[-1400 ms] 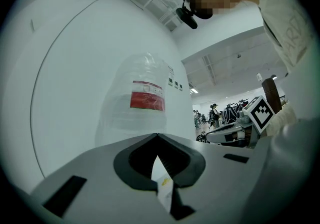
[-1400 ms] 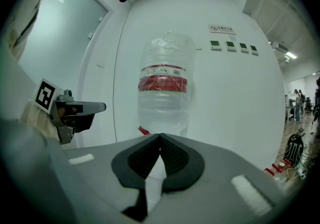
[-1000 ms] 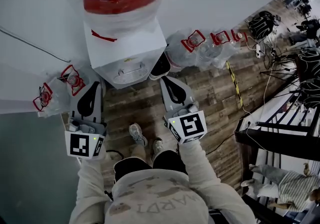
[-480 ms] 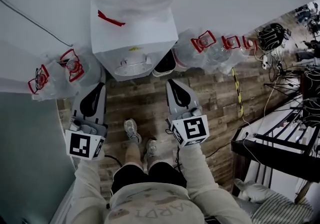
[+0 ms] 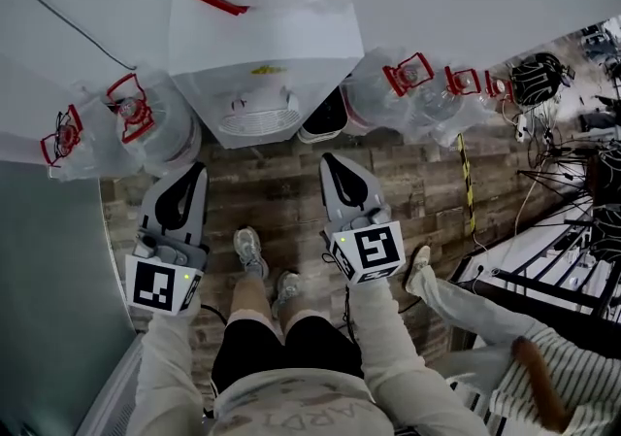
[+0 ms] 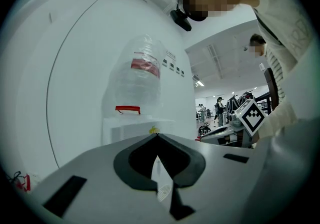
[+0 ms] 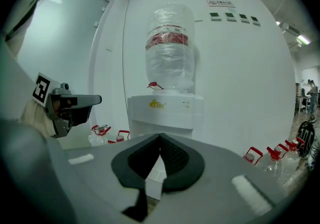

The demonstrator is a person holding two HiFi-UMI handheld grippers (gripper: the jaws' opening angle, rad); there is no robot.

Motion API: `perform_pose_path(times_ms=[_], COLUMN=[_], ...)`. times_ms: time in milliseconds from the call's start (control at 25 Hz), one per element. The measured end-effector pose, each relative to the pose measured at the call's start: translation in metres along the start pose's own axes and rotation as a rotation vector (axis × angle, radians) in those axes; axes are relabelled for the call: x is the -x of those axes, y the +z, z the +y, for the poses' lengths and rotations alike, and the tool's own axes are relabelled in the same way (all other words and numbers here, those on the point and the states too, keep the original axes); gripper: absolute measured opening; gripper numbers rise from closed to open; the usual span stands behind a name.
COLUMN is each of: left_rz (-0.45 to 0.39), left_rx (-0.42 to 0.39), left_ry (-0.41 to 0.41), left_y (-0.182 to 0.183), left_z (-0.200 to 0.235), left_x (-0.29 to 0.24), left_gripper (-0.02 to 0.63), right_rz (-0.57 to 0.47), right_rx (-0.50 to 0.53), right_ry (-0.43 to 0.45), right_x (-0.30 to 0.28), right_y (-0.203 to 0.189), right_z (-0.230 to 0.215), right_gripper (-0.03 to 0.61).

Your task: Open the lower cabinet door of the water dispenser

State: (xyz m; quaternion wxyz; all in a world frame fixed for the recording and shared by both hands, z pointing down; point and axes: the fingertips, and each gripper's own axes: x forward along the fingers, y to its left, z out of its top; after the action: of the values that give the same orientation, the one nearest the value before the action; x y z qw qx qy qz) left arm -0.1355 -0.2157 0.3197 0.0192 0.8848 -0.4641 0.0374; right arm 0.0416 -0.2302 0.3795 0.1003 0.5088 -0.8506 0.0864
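Observation:
The white water dispenser [image 5: 262,65] stands against the wall with a clear bottle on top and a round drip tray [image 5: 255,120] at its front. Its lower cabinet door is hidden in every view. My left gripper [image 5: 197,169] hangs shut and empty, short of the dispenser's left front corner. My right gripper [image 5: 327,160] is shut and empty, short of its right front corner. In the left gripper view the dispenser [image 6: 132,128] rises beyond the closed left gripper [image 6: 157,136]. In the right gripper view the dispenser [image 7: 165,111] stands straight ahead of the right gripper [image 7: 160,137].
Empty water bottles with red handles lie left [image 5: 131,123] and right [image 5: 412,84] of the dispenser. A dark bin [image 5: 325,116] sits by its right side. Another person's leg [image 5: 466,300] reaches in at the right. My own feet [image 5: 250,251] stand on the wooden floor.
Both grippers have sunk lower in front of the dispenser, still shut. The head view has dropped and tilted, and another person's leg has come in at the right.

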Motion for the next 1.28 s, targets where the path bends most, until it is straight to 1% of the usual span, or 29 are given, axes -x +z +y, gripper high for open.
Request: perform_pose_path(times_ms=[200,480,560,640,760,1000,1160,1280], left_rz=[0.002,-0.01,-0.021,-0.028,-0.031,-0.053,-0.047,-0.054], left_rx=[0.0,-0.002,-0.019,-0.032,-0.029,-0.073,-0.055,-0.07], left_ry=[-0.001,0.003,-0.005,-0.011,-0.013,-0.034,-0.02,-0.018], left_y=[-0.037,-0.088,-0.104,-0.123,-0.155,-0.215,-0.254,-0.282], left_z=[-0.004,0.001,0.001,0.002,0.003,0.003,0.004,0.005], left_x=[-0.008,-0.024,-0.03,-0.036,-0.044,-0.058,-0.066,-0.069], left_gripper=[0.002,0.002,0.002,0.003,0.003,0.003,0.003,0.003], right_rz=[0.004,-0.005,-0.011,-0.022,-0.035,-0.056,-0.065,-0.075], right_rx=[0.002,-0.009,-0.007,-0.005,-0.003,0.011,0.013,0.006], right_ry=[0.013,0.011,0.009,0.004,-0.003,-0.013,-0.006,0.003], right_x=[-0.015,-0.039,-0.046,-0.053,-0.066,-0.087,-0.101,-0.111], right_y=[-0.038,-0.094,-0.112,-0.131,-0.16,-0.219,-0.259,-0.288], right_z=[-0.009,-0.023,-0.028,-0.033,-0.04,-0.054,-0.059,-0.063], right_gripper=[0.011,0.011,0.011,0.011,0.012,0.014,0.015,0.027])
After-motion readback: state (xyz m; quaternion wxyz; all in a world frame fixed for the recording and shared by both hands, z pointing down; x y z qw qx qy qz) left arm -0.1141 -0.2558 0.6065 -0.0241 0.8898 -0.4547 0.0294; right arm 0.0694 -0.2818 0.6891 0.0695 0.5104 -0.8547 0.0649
